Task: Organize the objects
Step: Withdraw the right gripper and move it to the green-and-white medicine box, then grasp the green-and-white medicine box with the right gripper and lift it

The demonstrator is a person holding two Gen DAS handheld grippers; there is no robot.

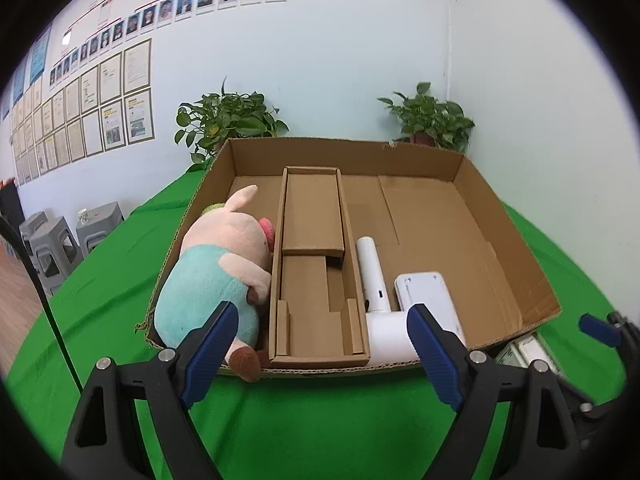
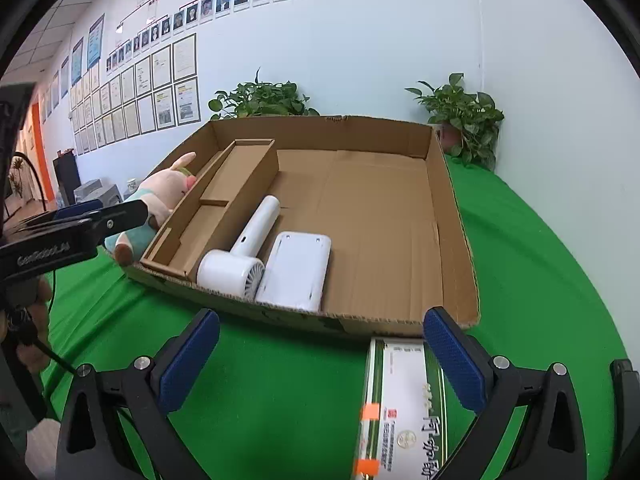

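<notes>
Green-and-white carton (image 2: 404,404) lies flat outside the cardboard tray (image 2: 456,216).

The left finger (image 1: 212,344) is covering part of the plush (image 1: 212,276); the right finger (image 1: 434,356) is hiding part of the dryer (image 1: 386,340). The carton (image 2: 404,404) is running off the bottom edge in the right wrist view, and in the left wrist view only a sliver is showing. The wall photos (image 1: 168,10) are appearing too small to identify.
</notes>
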